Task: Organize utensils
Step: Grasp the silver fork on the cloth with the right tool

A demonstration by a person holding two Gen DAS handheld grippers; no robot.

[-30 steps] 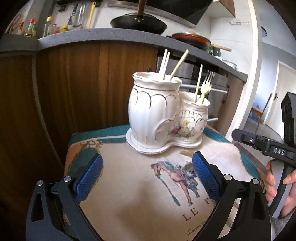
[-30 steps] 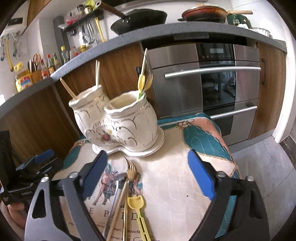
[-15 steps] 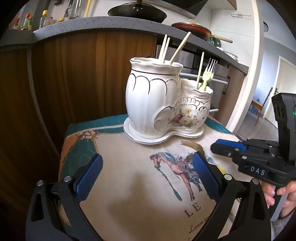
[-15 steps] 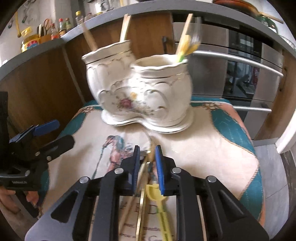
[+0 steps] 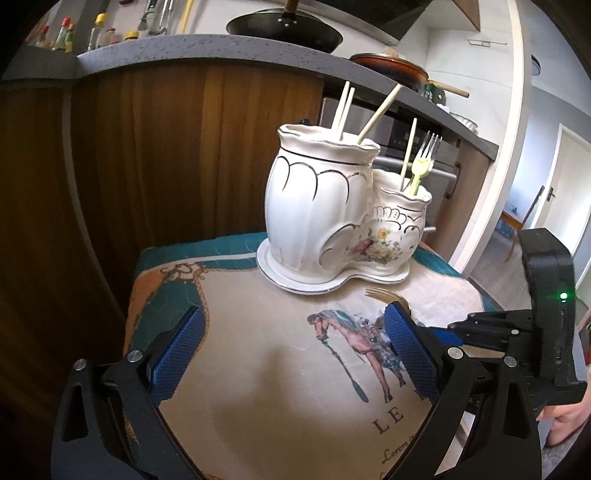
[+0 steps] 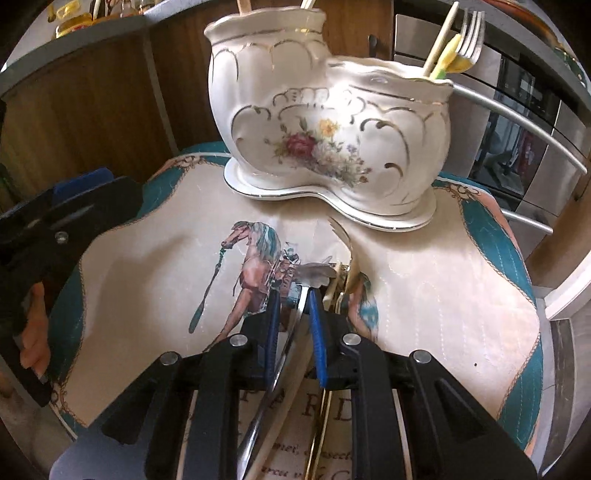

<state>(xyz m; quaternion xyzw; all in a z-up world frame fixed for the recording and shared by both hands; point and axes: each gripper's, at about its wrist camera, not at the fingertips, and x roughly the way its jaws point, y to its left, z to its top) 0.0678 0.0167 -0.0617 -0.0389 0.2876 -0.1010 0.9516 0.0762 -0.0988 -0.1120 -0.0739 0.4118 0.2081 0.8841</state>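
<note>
A white ceramic two-pot utensil holder (image 5: 332, 218) (image 6: 328, 122) stands at the back of the cloth-covered table (image 5: 266, 369). Its tall pot holds chopsticks (image 5: 376, 110); its short pot holds a chopstick, a yellow fork and a metal fork (image 5: 424, 155) (image 6: 465, 37). My right gripper (image 6: 293, 295) is shut on a silver fork (image 6: 288, 339), lifted off the cloth. A gold fork (image 5: 384, 295) (image 6: 345, 251) and other utensils lie beside it. My left gripper (image 5: 295, 332) is open and empty over the cloth.
Wooden cabinets (image 5: 147, 147) and a grey counter with pans (image 5: 284, 26) rise behind the table. An oven with steel handles (image 6: 517, 122) is at the right. The table edges drop off on all sides.
My right gripper dropped low, moved toward the holder and closed on the silver fork. My left gripper stayed open and shifted only slightly.
</note>
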